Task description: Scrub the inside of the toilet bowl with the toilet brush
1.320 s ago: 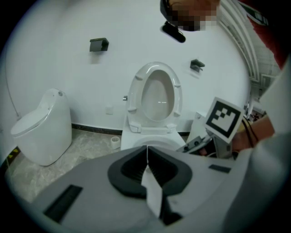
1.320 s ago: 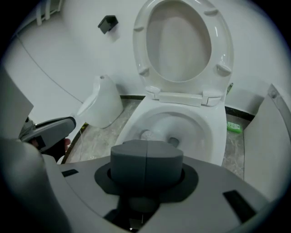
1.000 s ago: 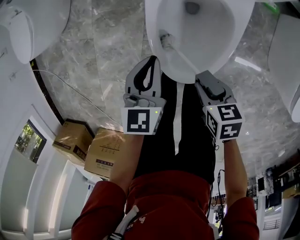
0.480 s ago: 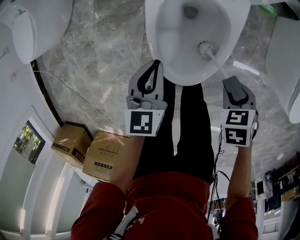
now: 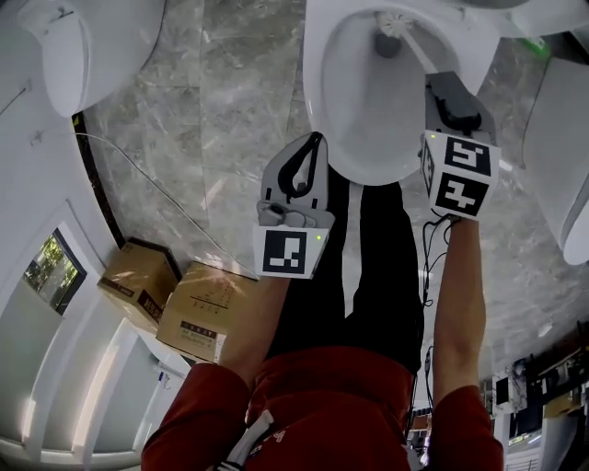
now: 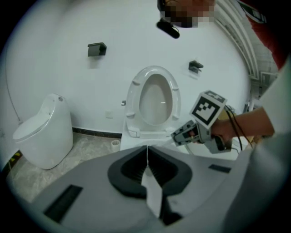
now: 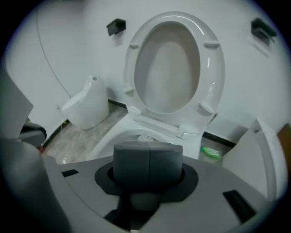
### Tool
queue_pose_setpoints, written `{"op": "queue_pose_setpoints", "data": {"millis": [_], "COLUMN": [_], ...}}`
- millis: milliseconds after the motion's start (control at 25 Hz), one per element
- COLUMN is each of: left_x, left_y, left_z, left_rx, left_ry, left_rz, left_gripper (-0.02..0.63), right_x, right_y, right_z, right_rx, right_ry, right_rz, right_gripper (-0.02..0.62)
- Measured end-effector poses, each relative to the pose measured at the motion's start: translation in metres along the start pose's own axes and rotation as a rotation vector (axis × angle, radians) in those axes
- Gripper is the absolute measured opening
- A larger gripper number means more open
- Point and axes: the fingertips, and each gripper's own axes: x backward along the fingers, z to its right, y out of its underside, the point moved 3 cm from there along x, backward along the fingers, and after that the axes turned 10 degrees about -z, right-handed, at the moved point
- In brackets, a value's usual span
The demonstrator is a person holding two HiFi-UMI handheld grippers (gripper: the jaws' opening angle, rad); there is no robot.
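The white toilet bowl [image 5: 317, 101] fills the top middle of the head view, seat and lid [image 7: 166, 68] raised. The toilet brush's white head [image 5: 390, 22] sits deep in the bowl by the drain hole, and its thin handle [image 5: 419, 55] slants back to my right gripper [image 5: 440, 85], which is shut on it. In the right gripper view the bristles [image 7: 146, 136] peek out just past the closed dark pads [image 7: 136, 164]. My left gripper [image 5: 308, 147] hangs over the bowl's near rim, shut with nothing in it [image 6: 147, 157]; its view shows the right gripper [image 6: 184, 134] over the bowl.
A second white toilet [image 5: 55, 55] stands at the left and another white fixture [image 5: 561, 138] at the right. Two cardboard boxes [image 5: 193, 308] lie on the marble floor, with a thin cable [image 5: 156, 184] across it. A green bottle [image 7: 210, 152] lies beside the toilet base.
My right gripper has swept the brush from the bowl's near left wall across to the right and then up to the far end by the drain. The left gripper has stayed put.
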Motion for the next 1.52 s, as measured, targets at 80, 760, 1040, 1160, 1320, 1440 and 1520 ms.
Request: {"op": "queue_pose_setpoints", "data": {"millis": [80, 760, 1040, 1160, 1320, 1440, 1520], "left_x": [0.003, 0.104, 0.205, 0.246, 0.285, 0.298, 0.303], "left_y": [-0.002, -0.146, -0.233, -0.268, -0.296, -0.298, -0.296], "left_z": [-0.003, 0.032, 0.063, 0.065, 0.062, 0.054, 0.043], "left_rx": [0.016, 0.016, 0.003, -0.026, -0.089, -0.104, -0.101], "left_ry": [-0.014, -0.065, -0.086, -0.134, -0.208, -0.24, -0.263], "left_rz": [-0.001, 0.205, 0.378, 0.49, 0.591, 0.615, 0.619], "left_gripper": [-0.002, -0.002, -0.003, -0.002, -0.003, -0.002, -0.002], "right_x": [-0.007, 0.156, 0.315, 0.38, 0.428, 0.434, 0.429], "right_y": [-0.005, 0.119, 0.025, -0.012, -0.053, -0.069, -0.078], "right_z": [-0.03, -0.015, 0.029, 0.033, 0.032, 0.024, 0.014], "right_rx": [-0.003, 0.039, -0.145, -0.097, -0.021, 0.004, 0.018], "right_ry": [-0.099, -0.197, -0.239, -0.215, -0.162, -0.158, -0.161], "right_rz": [0.007, -0.136, 0.427, 0.694, 0.856, 0.89, 0.877], "right_gripper": [0.146, 0.146, 0.146, 0.146, 0.146, 0.146, 0.146]}}
